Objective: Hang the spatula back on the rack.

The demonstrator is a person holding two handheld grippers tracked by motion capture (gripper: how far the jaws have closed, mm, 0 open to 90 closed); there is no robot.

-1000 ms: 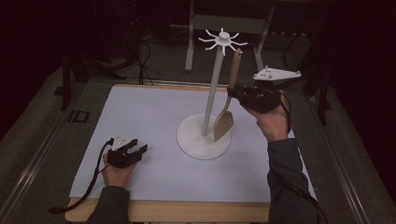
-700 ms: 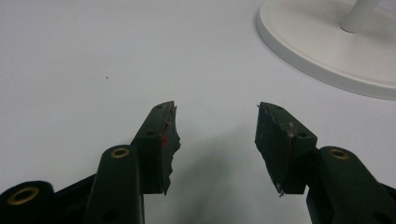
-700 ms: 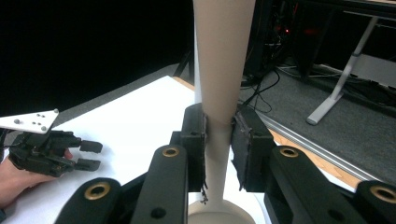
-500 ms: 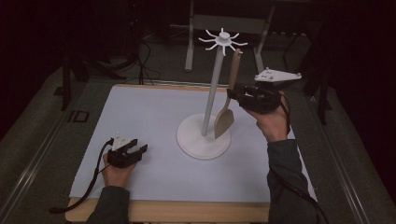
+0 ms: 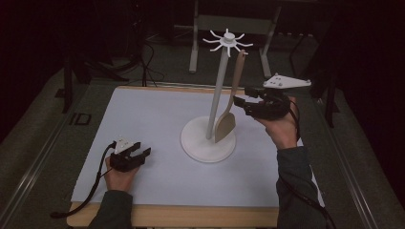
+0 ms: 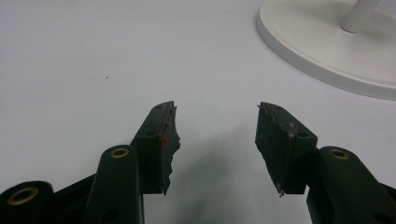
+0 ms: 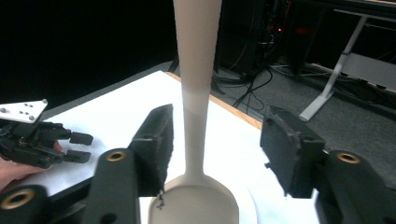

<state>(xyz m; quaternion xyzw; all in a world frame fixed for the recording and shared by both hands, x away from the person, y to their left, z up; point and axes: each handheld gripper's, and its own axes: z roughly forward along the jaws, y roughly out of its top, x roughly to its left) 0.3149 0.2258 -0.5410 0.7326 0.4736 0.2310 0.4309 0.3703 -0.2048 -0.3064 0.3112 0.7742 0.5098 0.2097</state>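
Note:
A white stand [image 5: 217, 90] with a round base [image 5: 200, 143] and a ring of hooks [image 5: 228, 40] at its top rises mid-table. From one hook hangs a pale wooden spatula [image 5: 225, 126], blade down just over the base. My right gripper [image 5: 239, 102] is open at the handle; in the right gripper view the spatula handle [image 7: 195, 70] runs between the jaws, nearer the left one, with my right gripper [image 7: 217, 123] apart from it. My left gripper [image 5: 143, 151] rests open on the mat at front left, and in its own view my left gripper [image 6: 215, 109] holds nothing, the base [image 6: 317, 46] ahead.
A white mat [image 5: 153, 114] covers the wooden table [image 5: 191, 215]. Behind the table stand a grey desk frame [image 5: 193, 47] and floor cables [image 5: 143, 62] in a dark room. A cable [image 5: 93, 186] trails from the left gripper off the front edge.

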